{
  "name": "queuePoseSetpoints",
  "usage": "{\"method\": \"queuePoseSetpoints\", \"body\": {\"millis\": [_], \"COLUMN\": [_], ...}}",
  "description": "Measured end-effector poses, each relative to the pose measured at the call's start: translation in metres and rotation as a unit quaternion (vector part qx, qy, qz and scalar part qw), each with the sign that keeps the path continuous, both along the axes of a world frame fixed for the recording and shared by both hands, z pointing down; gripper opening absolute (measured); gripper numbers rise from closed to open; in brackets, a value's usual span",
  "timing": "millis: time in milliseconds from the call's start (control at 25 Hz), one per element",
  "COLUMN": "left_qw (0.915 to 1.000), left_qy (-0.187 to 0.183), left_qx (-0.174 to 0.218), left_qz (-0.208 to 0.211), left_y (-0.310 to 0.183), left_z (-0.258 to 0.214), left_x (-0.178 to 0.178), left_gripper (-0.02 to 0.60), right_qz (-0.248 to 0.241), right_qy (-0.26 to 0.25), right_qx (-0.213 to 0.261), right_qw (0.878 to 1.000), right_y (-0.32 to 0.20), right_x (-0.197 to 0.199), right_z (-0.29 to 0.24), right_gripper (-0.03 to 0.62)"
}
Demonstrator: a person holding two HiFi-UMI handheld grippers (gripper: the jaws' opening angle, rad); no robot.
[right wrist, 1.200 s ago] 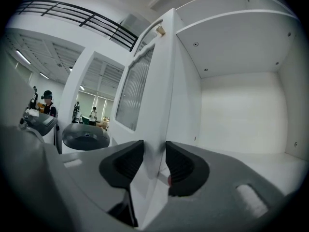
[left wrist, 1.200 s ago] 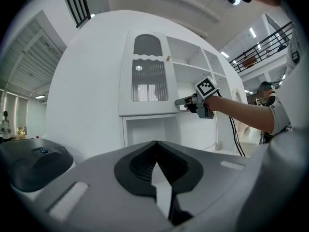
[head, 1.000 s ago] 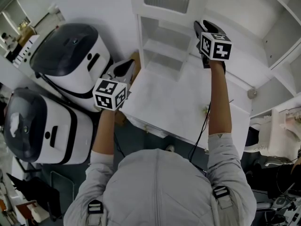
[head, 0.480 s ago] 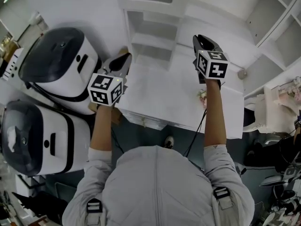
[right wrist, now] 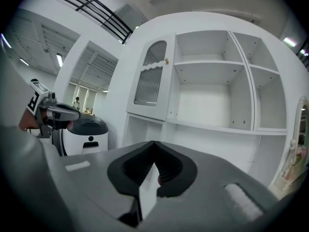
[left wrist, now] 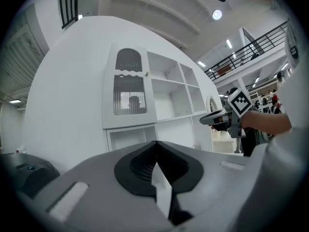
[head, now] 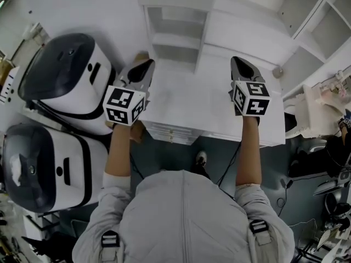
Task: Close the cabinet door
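Note:
The white cabinet stands ahead of me, beyond a white counter. Its arched door with ribbed glass has a small knob and looks flush with the cabinet front. My right gripper hovers over the counter's right side, well short of the door, jaws shut on nothing. Over the counter's left edge my left gripper points at the cabinet, jaws together and empty. Each gripper shows in the other's view: the right gripper and the left gripper.
Two white machines with dark domed tops stand close at the left. Open white shelves fill the cabinet to the right of the door. White furniture and cables crowd the right side.
My right gripper has drawn back from the cabinet toward me and sunk, and its jaws have come together. The left gripper shifted a little forward.

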State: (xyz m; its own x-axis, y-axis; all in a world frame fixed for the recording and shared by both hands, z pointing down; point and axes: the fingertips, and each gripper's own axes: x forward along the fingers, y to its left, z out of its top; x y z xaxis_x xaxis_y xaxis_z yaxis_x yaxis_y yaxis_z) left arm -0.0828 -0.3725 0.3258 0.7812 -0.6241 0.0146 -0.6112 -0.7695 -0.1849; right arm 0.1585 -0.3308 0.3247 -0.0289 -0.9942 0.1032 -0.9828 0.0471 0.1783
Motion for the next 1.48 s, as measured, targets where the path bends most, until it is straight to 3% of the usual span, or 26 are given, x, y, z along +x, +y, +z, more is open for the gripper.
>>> {"method": "queuePoseSetpoints", "body": {"millis": [360, 640, 1480], "left_qw": [0.9992, 0.9987, 0.9992], "left_qy": [0.004, 0.004, -0.006], "left_qx": [0.033, 0.049, 0.023], "left_qz": [0.023, 0.016, 0.032], "left_y": [0.044, 0.059, 0.051], "left_z": [-0.011, -0.018, 0.009], "left_x": [-0.011, -0.027, -0.005], "left_gripper": [0.018, 0.018, 0.018], "right_qz": [-0.031, -0.057, -0.063], "right_qy": [0.018, 0.050, 0.038], "right_qx": [0.022, 0.010, -0.005], "right_qw": [0.999, 0.997, 0.997], "right_y": [0.070, 0.077, 0.070], "right_x": [-0.056, -0.085, -0.079], "right_z": [-0.009, -0.005, 0.008], "right_gripper": [0.002, 0.000, 0.000]}}
